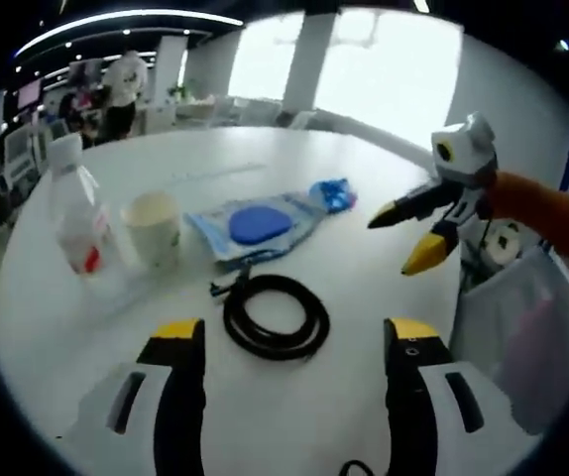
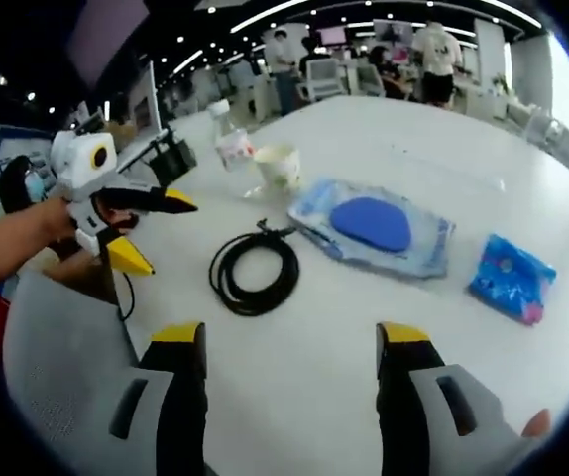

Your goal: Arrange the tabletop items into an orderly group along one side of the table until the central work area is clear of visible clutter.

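A coiled black cable (image 1: 276,316) (image 2: 255,272) lies on the white table (image 1: 265,169) (image 2: 443,139) just ahead of both grippers. Beyond it rests a clear bag holding a blue disc (image 1: 260,225) (image 2: 372,225), and a small blue packet (image 1: 332,192) (image 2: 511,278) lies near it. A paper cup (image 1: 154,229) (image 2: 278,165) and a clear plastic bottle (image 1: 78,209) (image 2: 231,149) stand together. My left gripper (image 1: 292,337) (image 2: 151,230) is open and holds nothing. My right gripper (image 2: 290,342) (image 1: 403,241) is open over bare table, also holding nothing.
Office desks, chairs and people (image 2: 433,55) stand beyond the table's far edge. A person's sleeve (image 1: 547,208) holds the right gripper. Something pale and translucent (image 1: 512,327) sits at the table's near side.
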Tool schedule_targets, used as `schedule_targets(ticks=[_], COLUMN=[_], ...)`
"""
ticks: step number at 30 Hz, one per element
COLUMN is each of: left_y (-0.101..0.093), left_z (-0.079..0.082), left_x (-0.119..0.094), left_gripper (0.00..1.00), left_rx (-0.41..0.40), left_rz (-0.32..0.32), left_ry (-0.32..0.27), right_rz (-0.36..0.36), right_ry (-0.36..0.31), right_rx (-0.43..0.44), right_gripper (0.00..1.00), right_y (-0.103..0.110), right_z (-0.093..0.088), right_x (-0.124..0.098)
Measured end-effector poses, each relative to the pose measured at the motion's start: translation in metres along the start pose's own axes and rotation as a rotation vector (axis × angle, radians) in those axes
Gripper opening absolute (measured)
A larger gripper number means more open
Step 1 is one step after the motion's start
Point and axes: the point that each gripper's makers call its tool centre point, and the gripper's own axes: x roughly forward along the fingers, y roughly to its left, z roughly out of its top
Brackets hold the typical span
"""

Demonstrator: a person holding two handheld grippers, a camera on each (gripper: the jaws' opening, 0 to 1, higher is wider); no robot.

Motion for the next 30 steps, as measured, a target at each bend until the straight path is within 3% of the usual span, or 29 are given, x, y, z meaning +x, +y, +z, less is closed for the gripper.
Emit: schedule_targets(ticks=[12, 30], left_y=[0.013, 0.029], left_z=[-0.018, -0.025], left_x=[0.013, 0.04], left_gripper=[0.67, 0.59], left_rx=[-0.041, -0.106], left_rz=[0.008, 0.017], left_ry=[0.04, 0.065], right_rz=[0.03, 0.047], right_ry=[-0.019, 0.04], right_rx=[0.029, 0.044], right_gripper=[0.65, 0.57], right_y=[0.018, 0.01], right_z=[0.012, 0.018], right_x=[0.025, 0.071])
